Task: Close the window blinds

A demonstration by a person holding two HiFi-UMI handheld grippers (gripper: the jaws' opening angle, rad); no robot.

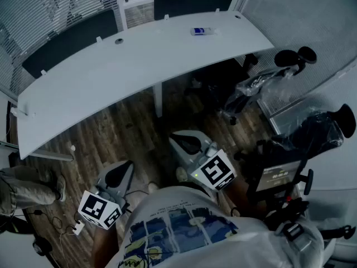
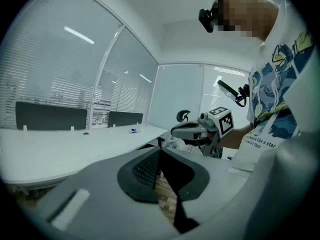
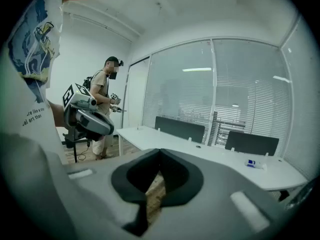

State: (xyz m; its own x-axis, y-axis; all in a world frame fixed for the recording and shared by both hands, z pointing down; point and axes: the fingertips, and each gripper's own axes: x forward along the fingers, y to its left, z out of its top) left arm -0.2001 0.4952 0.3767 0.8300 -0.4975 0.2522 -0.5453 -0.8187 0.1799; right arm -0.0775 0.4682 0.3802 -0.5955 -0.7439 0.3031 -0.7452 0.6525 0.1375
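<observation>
Head view shows the blinds (image 1: 33, 7) hanging beyond the long white desk (image 1: 111, 77), well apart from the left gripper (image 1: 119, 176) and right gripper (image 1: 187, 143), both low before the person (image 1: 184, 233) with jaws pressed together on nothing, and a small box (image 1: 201, 31) lying on the desk.
</observation>
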